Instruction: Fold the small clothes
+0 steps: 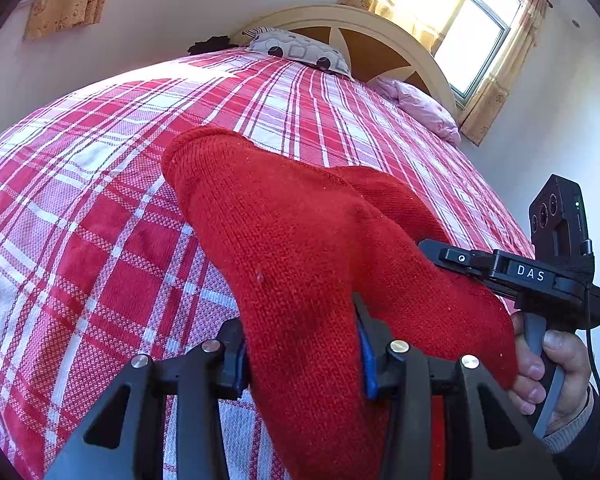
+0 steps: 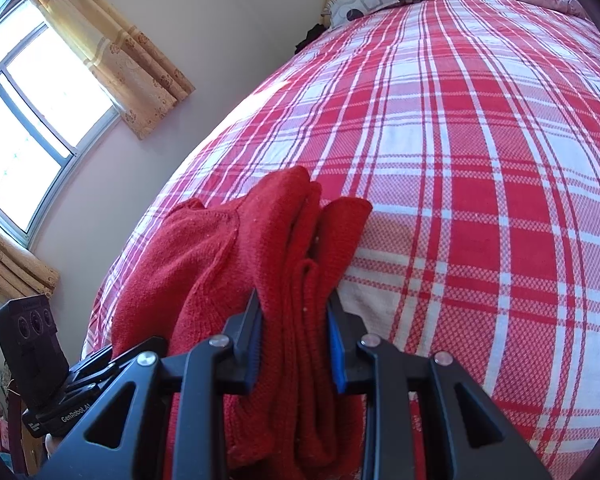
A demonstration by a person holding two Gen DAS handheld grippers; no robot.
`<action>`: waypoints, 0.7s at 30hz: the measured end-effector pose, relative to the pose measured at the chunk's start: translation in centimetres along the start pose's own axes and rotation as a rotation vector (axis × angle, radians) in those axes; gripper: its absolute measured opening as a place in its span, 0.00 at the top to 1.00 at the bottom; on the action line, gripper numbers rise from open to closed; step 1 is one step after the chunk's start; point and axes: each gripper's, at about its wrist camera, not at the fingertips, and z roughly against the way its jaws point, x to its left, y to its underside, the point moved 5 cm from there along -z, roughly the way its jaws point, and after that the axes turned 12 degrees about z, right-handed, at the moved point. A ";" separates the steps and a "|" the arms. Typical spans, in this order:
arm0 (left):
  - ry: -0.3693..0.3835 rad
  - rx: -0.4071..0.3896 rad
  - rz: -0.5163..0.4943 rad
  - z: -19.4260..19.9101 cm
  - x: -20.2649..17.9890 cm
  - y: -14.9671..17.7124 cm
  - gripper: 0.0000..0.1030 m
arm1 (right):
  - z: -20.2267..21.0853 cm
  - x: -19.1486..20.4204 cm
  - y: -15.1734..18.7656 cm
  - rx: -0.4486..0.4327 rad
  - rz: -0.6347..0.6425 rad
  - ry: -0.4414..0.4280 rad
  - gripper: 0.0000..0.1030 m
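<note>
A red knitted garment lies bunched at the near end of the plaid bedspread, its long run pointing away toward the headboard. The left gripper and right gripper each clamp thick folds. Open bedspread stretches far and right.

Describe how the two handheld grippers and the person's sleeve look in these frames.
Both the left gripper and right gripper have black angular linkages with silver rivets and blue finger pads. The right one carries white "DAS" lettering, a black camera block and a thin black cable. The sleeve is dark with a grey knit cuff.
</note>
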 end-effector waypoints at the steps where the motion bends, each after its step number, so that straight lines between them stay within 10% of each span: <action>1: 0.002 0.001 0.004 0.0 0.1 0.0 0.57 | 0.0 0.0 0.0 0.002 0.000 0.001 0.70; 13: 0.001 0.013 0.018 0.3 0.1 0.1 0.47 | -0.9 -0.4 0.3 0.041 0.015 0.026 0.67; 21: -0.033 0.030 0.078 1.8 1.2 0.6 0.30 | 0.2 -0.6 0.2 0.044 0.024 0.090 0.48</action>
